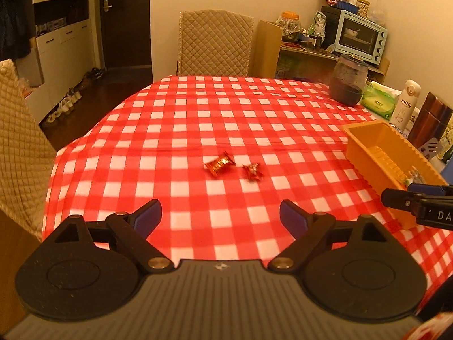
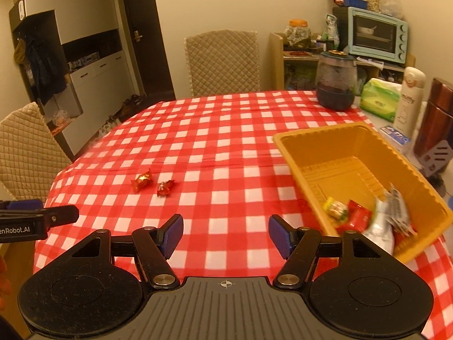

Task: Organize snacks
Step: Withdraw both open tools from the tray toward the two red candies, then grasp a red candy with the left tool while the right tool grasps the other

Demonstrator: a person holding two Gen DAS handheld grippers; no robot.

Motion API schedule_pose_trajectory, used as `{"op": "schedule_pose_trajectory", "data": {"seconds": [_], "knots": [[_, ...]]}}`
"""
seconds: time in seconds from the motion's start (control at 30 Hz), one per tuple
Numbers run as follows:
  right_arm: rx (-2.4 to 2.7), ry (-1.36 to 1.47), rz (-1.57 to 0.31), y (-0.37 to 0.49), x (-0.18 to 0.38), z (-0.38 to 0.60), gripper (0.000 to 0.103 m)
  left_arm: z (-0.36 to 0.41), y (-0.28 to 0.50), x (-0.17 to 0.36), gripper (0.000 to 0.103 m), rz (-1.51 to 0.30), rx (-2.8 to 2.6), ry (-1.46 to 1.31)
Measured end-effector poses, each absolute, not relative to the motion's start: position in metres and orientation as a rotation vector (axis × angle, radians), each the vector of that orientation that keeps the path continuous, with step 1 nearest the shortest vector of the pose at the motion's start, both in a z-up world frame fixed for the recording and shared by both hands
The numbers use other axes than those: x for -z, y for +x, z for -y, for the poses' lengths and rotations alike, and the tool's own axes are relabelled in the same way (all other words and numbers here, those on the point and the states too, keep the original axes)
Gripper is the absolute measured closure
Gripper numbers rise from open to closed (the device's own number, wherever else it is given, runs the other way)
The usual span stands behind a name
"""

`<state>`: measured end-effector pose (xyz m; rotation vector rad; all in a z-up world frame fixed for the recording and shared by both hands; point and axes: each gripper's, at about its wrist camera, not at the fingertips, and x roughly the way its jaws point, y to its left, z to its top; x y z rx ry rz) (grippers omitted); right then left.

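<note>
Red-wrapped candies: two loose

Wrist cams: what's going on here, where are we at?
A person is sorting snacks with two handheld grippers. Several wrapped snacks already lie in the orange tray on the right. Two red-wrapped candies, one larger and one smaller, are still on the checked tablecloth. The left gripper faces them, jaws wide open and empty. The right gripper is also open and empty, beside the tray.
</note>
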<state>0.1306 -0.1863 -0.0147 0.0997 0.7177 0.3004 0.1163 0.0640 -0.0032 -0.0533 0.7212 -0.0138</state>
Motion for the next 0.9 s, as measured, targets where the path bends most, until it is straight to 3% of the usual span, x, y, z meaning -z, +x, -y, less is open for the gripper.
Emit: {"op": "schedule_pose_trajectory", "data": {"seconds": [0.77, 0.9], "knots": [[-0.369, 0.009, -0.72, 0.225, 0.072, 0.087, 0.037, -0.11, 0.22, 0.074, 0.014, -0.703, 0.136, 0.107], [-0.378, 0.005, -0.722, 0.238, 0.083, 0.072, 0.046, -0.113, 0.232, 0.083, 0.016, -0.703, 0.159, 0.136]]}}
